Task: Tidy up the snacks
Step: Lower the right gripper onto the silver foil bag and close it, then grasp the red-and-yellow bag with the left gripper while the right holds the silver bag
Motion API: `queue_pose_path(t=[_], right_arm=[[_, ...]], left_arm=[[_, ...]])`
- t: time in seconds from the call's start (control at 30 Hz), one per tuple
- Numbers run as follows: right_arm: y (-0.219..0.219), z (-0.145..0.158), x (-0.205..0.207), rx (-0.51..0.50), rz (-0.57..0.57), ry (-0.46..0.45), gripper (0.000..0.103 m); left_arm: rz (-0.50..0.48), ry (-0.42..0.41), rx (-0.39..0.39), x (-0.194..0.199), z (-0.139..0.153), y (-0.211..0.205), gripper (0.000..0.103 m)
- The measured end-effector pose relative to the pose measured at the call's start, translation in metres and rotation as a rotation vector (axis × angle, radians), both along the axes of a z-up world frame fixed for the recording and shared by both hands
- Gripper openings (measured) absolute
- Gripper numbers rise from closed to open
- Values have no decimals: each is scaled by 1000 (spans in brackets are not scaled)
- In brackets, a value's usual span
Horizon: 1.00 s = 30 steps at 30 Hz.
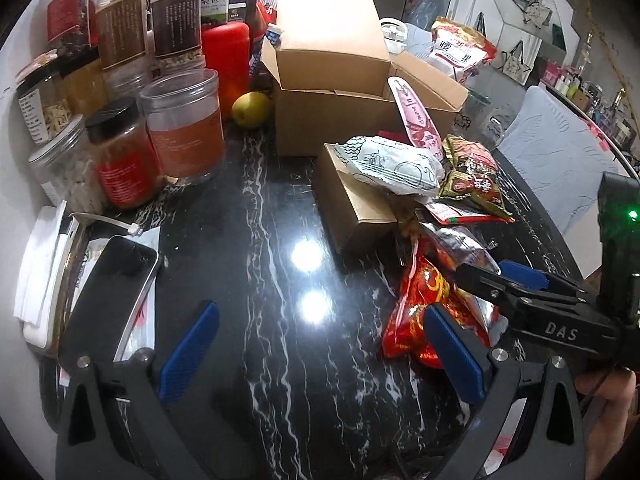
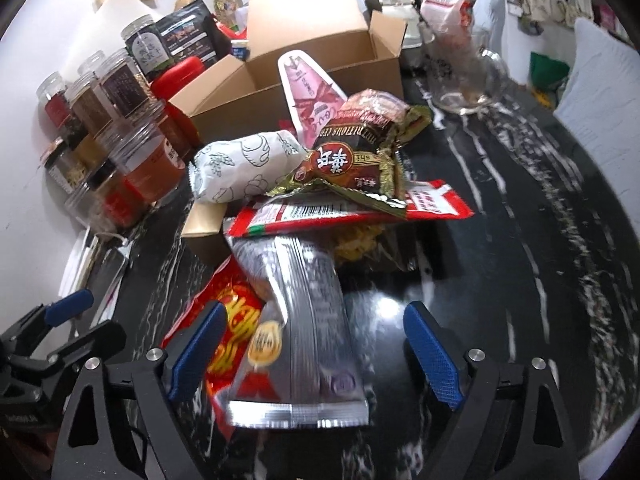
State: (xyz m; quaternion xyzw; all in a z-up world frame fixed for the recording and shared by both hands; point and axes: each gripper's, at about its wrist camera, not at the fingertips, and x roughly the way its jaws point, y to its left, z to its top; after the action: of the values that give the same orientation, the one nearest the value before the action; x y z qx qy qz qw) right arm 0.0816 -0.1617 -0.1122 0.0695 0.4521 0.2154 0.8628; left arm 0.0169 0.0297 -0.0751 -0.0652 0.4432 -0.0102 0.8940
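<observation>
Right gripper (image 2: pixel 312 344) jaws spread, straddling the near end of the silver packet (image 2: pixel 296 320), pads not touching it; likely lining up a grab. Left gripper (image 1: pixel 320 348) also spread wide, nothing between the jaws, hovering over bare table (image 1: pixel 248 240) left of the packet, probably on standby. Red packet (image 2: pixel 232 320) lies under the silver packet's left edge. Beyond the packet: loose snack pile, then the open cardboard box (image 2: pixel 320 60), likely the destination. Jars (image 1: pixel 120 100) stacked far left of it. Black marble top, glossy, cluttered room.
</observation>
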Motion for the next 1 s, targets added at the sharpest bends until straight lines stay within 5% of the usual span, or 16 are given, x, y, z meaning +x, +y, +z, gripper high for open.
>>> queue_pose_path(t=[0.1, 0.2, 0.23, 0.33, 1.0], right_arm=[[2, -9, 12, 44, 19, 56, 85], [2, -13, 16, 85, 35, 79, 65], [1, -12, 17, 100, 38, 80, 51], [-4, -11, 17, 167, 51, 115, 41], [-58, -3, -30, 100, -47, 46, 37]], left_arm=[[-4, 7, 7, 6, -2, -1, 103], [-7, 20, 3, 11, -4, -2, 103], [-7, 24, 2, 12, -5, -3, 103], [-14, 34, -8, 13, -6, -4, 103], [-230, 1, -42, 12, 2, -67, 103]])
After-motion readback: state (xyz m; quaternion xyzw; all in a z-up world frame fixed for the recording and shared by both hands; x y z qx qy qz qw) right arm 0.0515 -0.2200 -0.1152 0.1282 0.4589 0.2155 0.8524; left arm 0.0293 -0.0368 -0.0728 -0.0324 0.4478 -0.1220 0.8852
